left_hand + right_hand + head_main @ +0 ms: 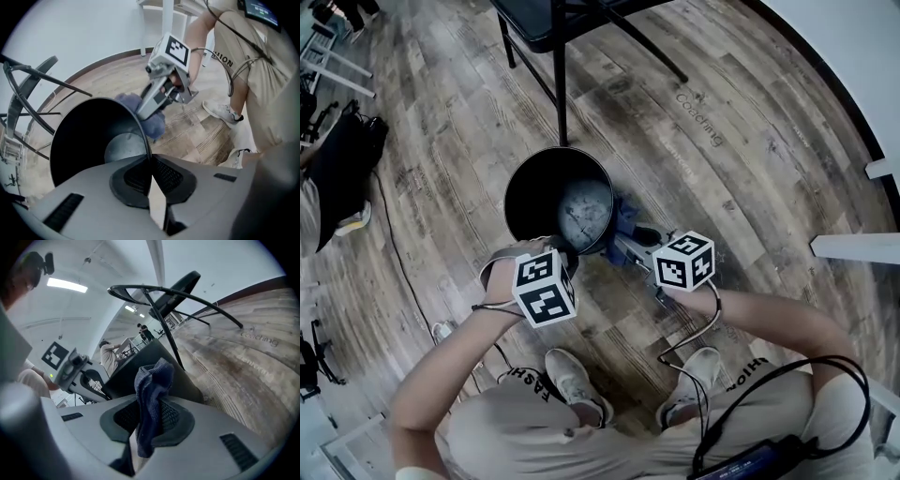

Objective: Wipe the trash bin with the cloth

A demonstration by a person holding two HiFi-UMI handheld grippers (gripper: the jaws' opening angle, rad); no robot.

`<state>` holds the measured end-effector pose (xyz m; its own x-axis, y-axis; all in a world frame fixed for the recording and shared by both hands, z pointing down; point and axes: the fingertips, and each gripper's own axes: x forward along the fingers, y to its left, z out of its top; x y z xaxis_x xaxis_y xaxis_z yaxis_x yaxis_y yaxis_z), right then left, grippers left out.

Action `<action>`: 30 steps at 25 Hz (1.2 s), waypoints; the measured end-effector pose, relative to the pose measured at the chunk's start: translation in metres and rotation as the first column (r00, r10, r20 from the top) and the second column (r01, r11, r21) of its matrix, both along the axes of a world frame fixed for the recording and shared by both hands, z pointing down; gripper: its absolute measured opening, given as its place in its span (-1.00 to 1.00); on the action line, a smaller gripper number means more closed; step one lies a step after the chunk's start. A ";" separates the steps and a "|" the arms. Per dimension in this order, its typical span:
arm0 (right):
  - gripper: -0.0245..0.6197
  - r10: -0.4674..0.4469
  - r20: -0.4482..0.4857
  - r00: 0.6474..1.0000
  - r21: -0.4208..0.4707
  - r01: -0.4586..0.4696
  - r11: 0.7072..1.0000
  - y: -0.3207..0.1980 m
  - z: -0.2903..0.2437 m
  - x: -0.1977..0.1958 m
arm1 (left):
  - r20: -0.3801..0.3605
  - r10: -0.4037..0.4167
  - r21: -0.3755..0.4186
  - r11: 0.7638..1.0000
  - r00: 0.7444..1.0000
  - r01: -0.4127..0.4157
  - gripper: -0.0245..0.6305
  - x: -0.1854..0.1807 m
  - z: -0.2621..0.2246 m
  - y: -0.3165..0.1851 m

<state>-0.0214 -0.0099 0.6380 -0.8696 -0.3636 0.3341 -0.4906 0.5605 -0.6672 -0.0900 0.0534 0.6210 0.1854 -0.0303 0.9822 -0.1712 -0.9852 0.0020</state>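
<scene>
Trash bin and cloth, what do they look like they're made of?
Trash bin: likely thin metal; dark matte wall, thin rim, bare grey floor that shines and shows scuffs. The wall could be plastic.
Cloth: soft blue textile, perhaps microfibre; fine nubby surface, limp folds.

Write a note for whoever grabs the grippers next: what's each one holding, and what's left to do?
Left gripper: shut on the near rim of the trash bin, probably steadying it.
Right gripper: shut on the blue cloth, held by the bin's outer wall near the rim.
Done: both grips are set. How much is wiped can't be told.
Left: likely rub the cloth over the bin, outside and inside.
</scene>
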 end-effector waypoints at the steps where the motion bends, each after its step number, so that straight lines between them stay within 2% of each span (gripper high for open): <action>1: -0.73 -0.010 -0.017 1.000 -0.023 0.009 1.000 0.001 0.011 -0.002 | -0.013 -0.021 -0.013 1.000 1.000 0.021 -0.87 0.004 -0.001 -0.002; 7: -0.73 -0.061 -0.063 0.996 -0.180 0.049 0.982 0.009 0.072 -0.014 | -0.027 -0.163 -0.105 0.982 0.986 0.159 -0.88 0.018 -0.002 -0.021; 11: -0.73 -0.040 -0.121 0.992 -0.288 0.003 0.958 0.004 0.110 -0.015 | -0.038 -0.285 -0.142 0.950 0.958 0.277 -0.88 0.031 -0.005 -0.036; 15: -0.73 -0.024 -0.174 0.984 -0.405 -0.049 0.913 0.003 0.143 -0.012 | -0.055 -0.390 -0.174 0.910 0.919 0.376 -0.88 0.043 -0.007 -0.044; 18: -0.73 -0.025 -0.175 0.984 -0.400 -0.048 0.915 0.002 0.143 -0.006 | -0.122 -0.426 -0.231 0.891 0.897 0.391 -0.85 0.052 -0.016 -0.046; 19: -0.73 -0.024 -0.173 0.985 -0.381 -0.044 0.924 0.003 0.138 -0.003 | -0.147 -0.427 -0.250 0.889 0.892 0.384 -0.75 0.053 -0.020 -0.045; 20: -0.73 -0.020 -0.168 0.986 -0.356 -0.042 0.933 0.004 0.131 0.000 | -0.163 -0.417 -0.257 0.893 0.894 0.369 -0.66 0.053 -0.024 -0.044; 22: -0.73 0.003 -0.140 0.990 -0.301 -0.045 0.953 0.005 0.112 0.008 | -0.162 -0.353 -0.224 0.923 0.922 0.314 -0.58 0.045 -0.031 -0.041; 24: -0.73 0.051 -0.076 0.996 -0.250 -0.069 0.966 0.006 0.085 0.016 | -0.137 -0.249 -0.143 0.963 0.959 0.230 -0.54 0.034 -0.034 -0.039; 26: -0.73 0.101 0.018 0.995 -0.205 -0.095 0.974 0.008 0.050 0.019 | -0.086 -0.139 -0.035 0.990 0.987 0.137 -0.47 0.018 -0.034 -0.039; 28: -0.73 0.113 0.118 0.987 -0.159 -0.093 0.983 0.012 0.013 0.015 | -0.005 -0.038 0.054 0.998 0.999 0.038 -0.36 -0.003 -0.028 -0.038; 30: -0.73 0.097 0.188 0.977 -0.105 -0.078 0.991 0.014 -0.021 0.008 | 0.055 0.031 0.083 0.996 0.998 -0.036 -0.35 -0.019 -0.021 -0.036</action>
